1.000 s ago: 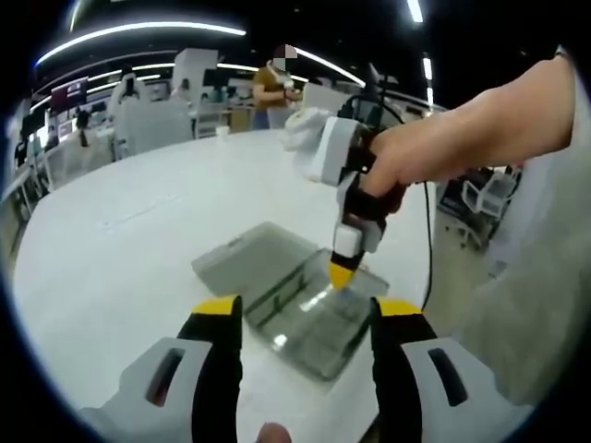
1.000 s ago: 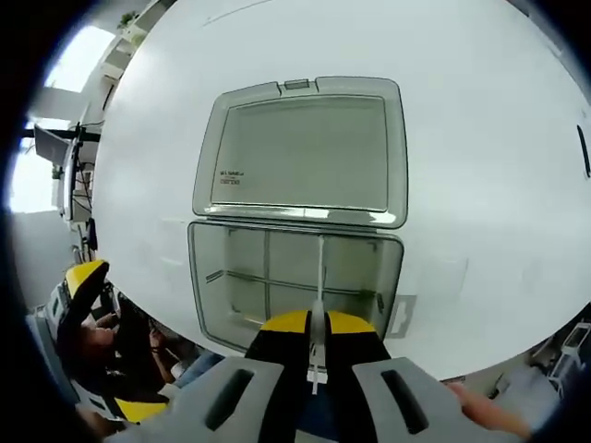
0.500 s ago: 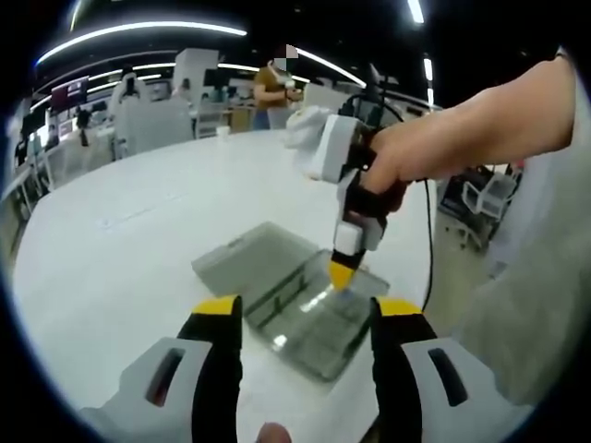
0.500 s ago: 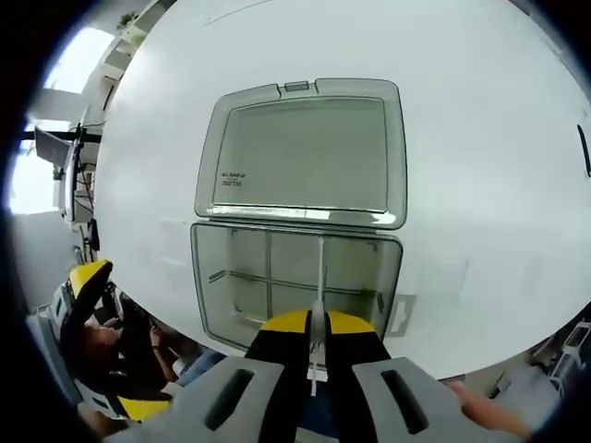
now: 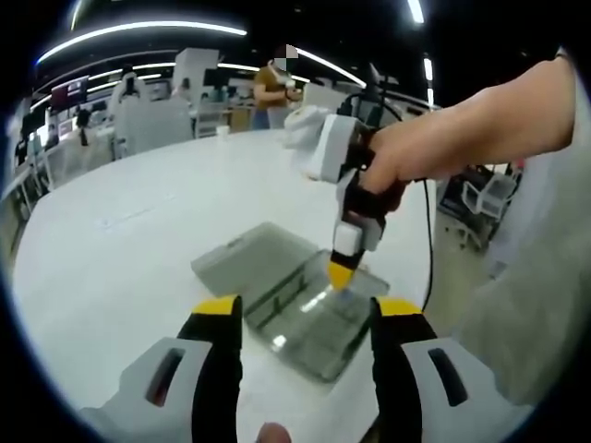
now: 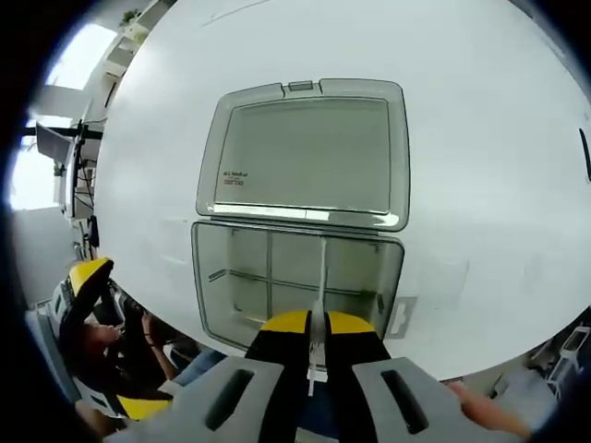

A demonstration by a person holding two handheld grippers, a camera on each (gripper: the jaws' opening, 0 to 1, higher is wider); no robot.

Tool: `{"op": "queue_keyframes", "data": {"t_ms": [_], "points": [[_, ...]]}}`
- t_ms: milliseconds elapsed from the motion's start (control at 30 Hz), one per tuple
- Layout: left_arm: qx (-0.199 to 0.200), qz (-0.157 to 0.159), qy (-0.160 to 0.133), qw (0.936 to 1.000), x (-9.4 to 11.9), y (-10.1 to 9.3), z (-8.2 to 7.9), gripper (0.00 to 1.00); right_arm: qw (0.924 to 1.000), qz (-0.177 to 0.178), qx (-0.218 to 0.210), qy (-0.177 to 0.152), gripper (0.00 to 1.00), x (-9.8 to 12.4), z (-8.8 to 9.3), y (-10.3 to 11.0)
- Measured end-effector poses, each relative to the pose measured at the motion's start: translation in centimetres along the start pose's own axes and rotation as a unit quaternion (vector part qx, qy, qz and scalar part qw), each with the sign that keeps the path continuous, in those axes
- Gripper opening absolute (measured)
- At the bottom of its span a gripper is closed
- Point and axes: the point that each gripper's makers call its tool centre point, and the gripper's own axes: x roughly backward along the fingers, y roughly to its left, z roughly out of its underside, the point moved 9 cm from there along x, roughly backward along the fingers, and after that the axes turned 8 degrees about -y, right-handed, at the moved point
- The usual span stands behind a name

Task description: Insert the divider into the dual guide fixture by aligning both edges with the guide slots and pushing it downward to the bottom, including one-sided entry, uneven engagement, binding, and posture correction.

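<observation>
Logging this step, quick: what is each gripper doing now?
Left gripper: open, holding nothing.
Right gripper: shut on the divider, over the open box.

Each hand-held gripper (image 5: 305, 337) is white with black jaws tipped in yellow. A black cable (image 5: 428, 235) trails from the right hand-held gripper (image 5: 341, 274).

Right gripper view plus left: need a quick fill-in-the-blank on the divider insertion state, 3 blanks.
1. The right gripper is shut on the thin clear ____, held over the box.
2. The box's hinged lid lies ____ flat on the white table.
3. The left gripper hovers short of the box with its jaws ____, holding nothing.

Missing words: divider; open; open
</observation>
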Motion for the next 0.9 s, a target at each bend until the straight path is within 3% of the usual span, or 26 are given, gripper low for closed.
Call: {"op": "queue_keyframes", "data": {"t_ms": [900], "points": [[0.002, -0.002, -0.002, 1.0, 0.01, 0.08, -0.05, 0.54, 0.9999, 0.004, 0.016, 0.0, 0.0, -0.52, -0.01, 0.0]]}}
